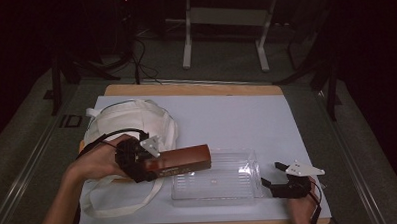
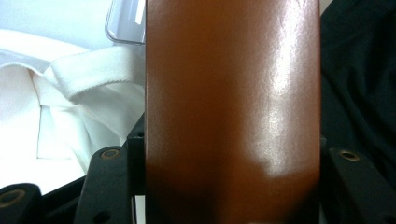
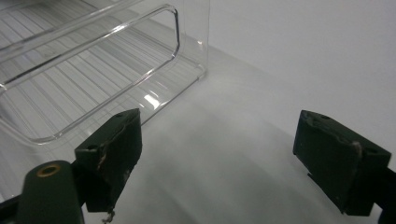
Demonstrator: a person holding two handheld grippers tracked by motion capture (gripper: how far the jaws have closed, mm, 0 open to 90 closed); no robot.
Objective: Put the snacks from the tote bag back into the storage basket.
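Brown and glossy, a long case [image 1: 180,160] is clamped by one end in the left hand-held gripper [image 1: 138,161], held level with its free end over the clear plastic tray's [image 1: 216,181] left rim, apparently for lowering in. The right hand-held gripper [image 1: 284,181] rests on the bench [image 1: 226,116] just beside the tray's right end, jaws apart and empty, perhaps ready to steady it. Behind the left hand lies a white cloth bag [image 1: 132,124]. The case's markings are unreadable, and its contents hidden.
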